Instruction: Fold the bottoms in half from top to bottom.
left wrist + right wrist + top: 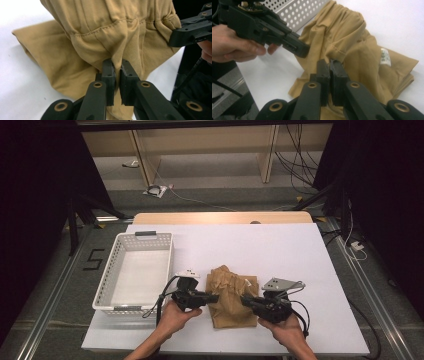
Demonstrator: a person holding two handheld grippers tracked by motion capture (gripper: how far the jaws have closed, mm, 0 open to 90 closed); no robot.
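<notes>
Tan cloth [231, 295], crumpled and bunched, with a stitched seam and a small white label [385, 57], lying on the white table [300, 255] between the two tongs. Left tongs [117, 75] clamped on a fold at one edge; right tongs [330, 71] clamped on the opposite edge. White basket [117, 296] just beyond the left tongs.

Open tabletop [280, 250]: bare white surface from twelve to three o'clock of the tan garment [231, 295].
Obstacle at nine o'clock: white perforated basket [120, 251], its wall near the left gripper [214, 297].
Between grippers: the bunched garment occupies the gap to the right gripper [246, 300].
</notes>
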